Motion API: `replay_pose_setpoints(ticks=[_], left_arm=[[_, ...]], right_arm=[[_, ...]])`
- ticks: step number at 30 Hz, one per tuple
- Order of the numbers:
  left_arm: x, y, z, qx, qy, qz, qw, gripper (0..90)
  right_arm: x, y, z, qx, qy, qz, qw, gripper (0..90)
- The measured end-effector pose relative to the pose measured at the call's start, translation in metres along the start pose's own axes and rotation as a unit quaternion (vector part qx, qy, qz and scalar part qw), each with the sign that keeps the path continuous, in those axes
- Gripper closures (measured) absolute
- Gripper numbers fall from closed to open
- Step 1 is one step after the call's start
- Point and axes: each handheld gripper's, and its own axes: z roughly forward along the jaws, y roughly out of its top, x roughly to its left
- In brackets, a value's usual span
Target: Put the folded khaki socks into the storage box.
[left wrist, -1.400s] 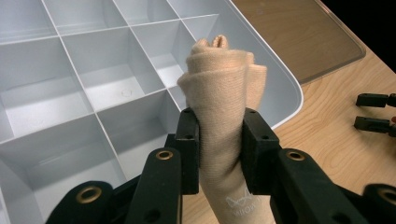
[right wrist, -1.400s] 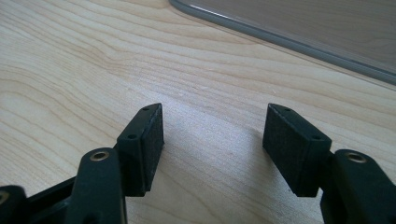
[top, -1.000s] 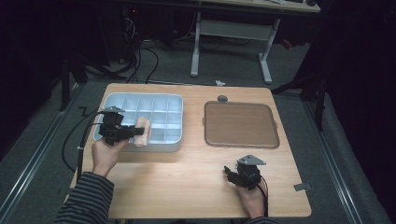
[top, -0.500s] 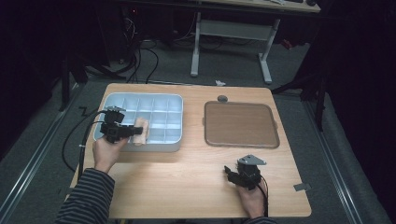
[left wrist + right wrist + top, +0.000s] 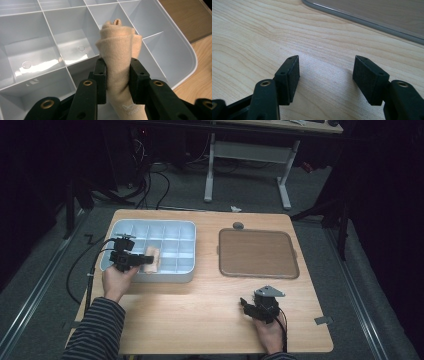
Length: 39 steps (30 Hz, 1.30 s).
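Rolled beige cloth [image 5: 117, 50], likely a sock or small towel, is pinched across its middle by the left gripper [image 5: 117, 75], whose jaws stand only partly closed because the soft roll fills the gap between the pads. In the high view it hangs at the left centre of the frame, over the near row of the white divider tray [image 5: 187, 227]. It looks light and squashy: it should bend and dent rather than slip, but a loose grip could let the roll unwind, so holding it mid-length as now seems sound. Each tray cell is walled by thin upright partitions, and the roll looks about as long as a cell is wide, so I'd judge it must go in end-down or squeezed. To the right lies the flat brown tray [image 5: 257, 252], and at the lower right the right gripper [image 5: 325, 75] rests on bare table [image 5: 200, 320], jaws wide apart and empty, with plenty of free wood around.
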Motion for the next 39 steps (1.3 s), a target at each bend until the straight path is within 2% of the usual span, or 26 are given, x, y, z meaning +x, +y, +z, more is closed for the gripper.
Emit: replay_pose_setpoints(ticks=[19, 35, 38, 39], left_arm=[[0.005, -0.001, 0.011, 0.033, 0.011, -0.003, 0.9994, 71.8], [0.004, -0.002, 0.019, 0.057, 0.039, 0.025, 0.9973, 72.0], [0.003, -0.002, 0.021, 0.063, 0.048, 0.028, 0.9965, 72.1], [0.002, -0.001, 0.022, 0.07, 0.054, 0.034, 0.9955, 72.1]], right_arm=[[0.0, 0.0, 0.0, 0.0, -0.001, -0.002, 1.0, 38.4], [0.0, 0.0, 0.0, 0.0, -0.001, -0.003, 1.0, 38.3], [0.0, 0.0, 0.0, 0.0, -0.001, -0.003, 1.0, 38.4], [0.0, 0.0, 0.0, 0.0, -0.001, -0.003, 1.0, 38.3]])
